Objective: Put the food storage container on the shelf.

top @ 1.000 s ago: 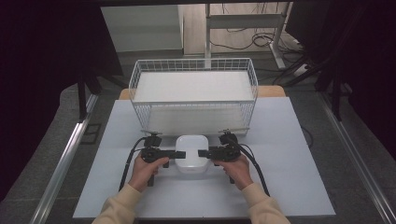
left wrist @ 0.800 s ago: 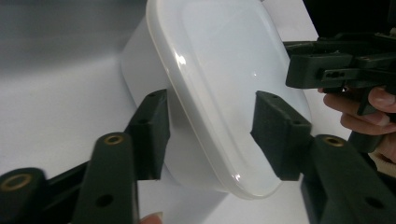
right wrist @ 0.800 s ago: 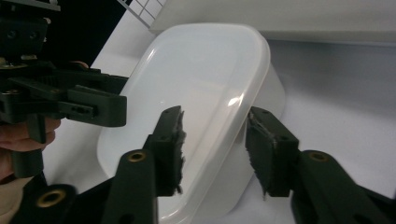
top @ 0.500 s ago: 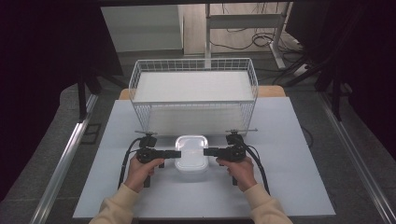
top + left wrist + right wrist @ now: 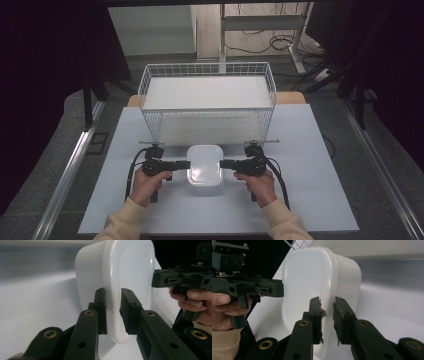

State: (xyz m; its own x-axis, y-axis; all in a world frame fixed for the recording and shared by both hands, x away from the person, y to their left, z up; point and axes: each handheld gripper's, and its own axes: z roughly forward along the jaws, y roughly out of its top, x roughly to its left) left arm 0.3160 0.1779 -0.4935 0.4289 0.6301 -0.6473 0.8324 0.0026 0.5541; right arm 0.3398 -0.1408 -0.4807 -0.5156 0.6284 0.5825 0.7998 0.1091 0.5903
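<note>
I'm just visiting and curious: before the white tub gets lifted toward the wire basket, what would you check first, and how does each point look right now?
1. Left hand-held gripper clamped on the white tub rim: ok.
2. Right hand-held gripper clamped on the opposite rim: ok; its jaws have just been closing.
3. Lid seated on tub: ok.
4. Wire basket has room inside: ok.
5. Tub's contents or weight: cannot tell.

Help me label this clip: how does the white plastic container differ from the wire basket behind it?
The white plastic container has solid, smooth walls; the wire basket is open mesh. The container is far smaller than the basket. The container is clamped at its rim by the left gripper and right gripper, whose jaws have just been closing; the basket is untouched. Both are white and stand on the table.
</note>
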